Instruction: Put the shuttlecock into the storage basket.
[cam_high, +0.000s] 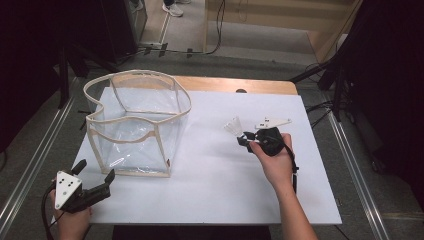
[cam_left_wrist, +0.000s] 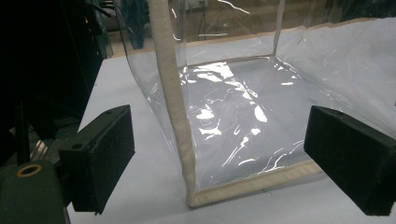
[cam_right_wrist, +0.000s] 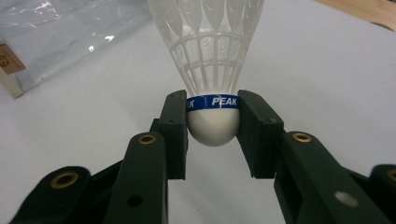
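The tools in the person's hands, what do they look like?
Both tools are black with two blocky jaws. The left tool carries a pale three-cornered plate with small holes; the right tool has one too, plus a black cable. Brass-coloured rivets dot the jaw arms. The forearms are bare, no sleeves.

Glossy clear plastic bag (cam_high: 135, 125) with cloth edging; white plastic shuttlecock (cam_right_wrist: 212, 70); matt white table (cam_high: 225, 195)

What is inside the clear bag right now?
Nothing shows inside the clear bag: through its walls only the white table and glare. The shuttlecock is outside it, clamped in the right gripper.
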